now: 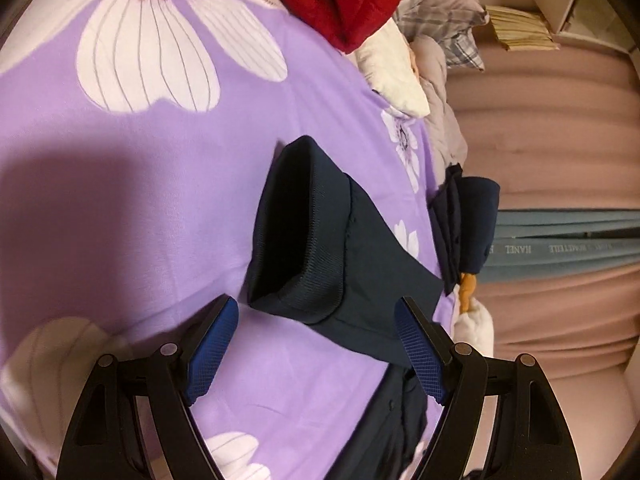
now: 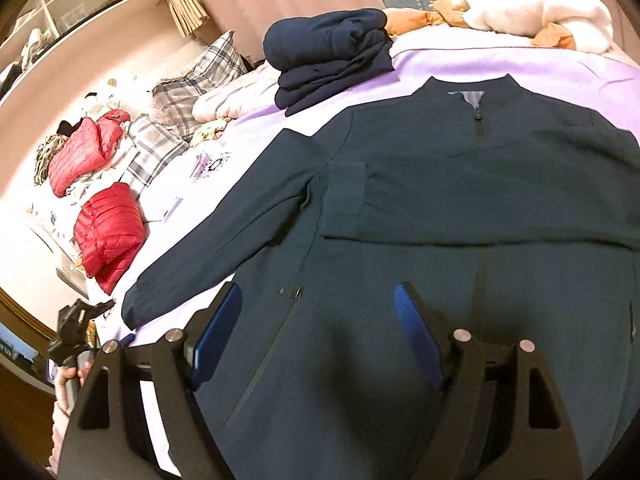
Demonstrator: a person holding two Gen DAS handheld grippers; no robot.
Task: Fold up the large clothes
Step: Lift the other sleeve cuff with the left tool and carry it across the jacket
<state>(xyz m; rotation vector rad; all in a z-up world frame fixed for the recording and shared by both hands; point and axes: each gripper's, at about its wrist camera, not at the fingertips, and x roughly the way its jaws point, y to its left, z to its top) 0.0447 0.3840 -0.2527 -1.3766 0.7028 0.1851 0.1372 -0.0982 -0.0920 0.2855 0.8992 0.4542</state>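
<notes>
Right wrist: folded navy stack (image 2: 332, 60) beyond jacket (image 2: 460, 208); red puffers (image 2: 108, 228) leftward.

Probably a bedroom: bed (image 2: 460, 60), pillows (image 2: 200, 68).

Navy jacket (image 2: 460, 208) lay spread flat, front up, on purple floral bedsheet (image 1: 160, 200), stand-up collar at far end, centre zip shut. One sleeve was folded across chest, its cuff lying on front. Other sleeve (image 2: 224, 236) stretched out sideways over sheet, ending in ribbed cuff (image 1: 296, 228), cuff mouth gaping open in left wrist view. Slanted zip pocket showed on lower front panel.
</notes>
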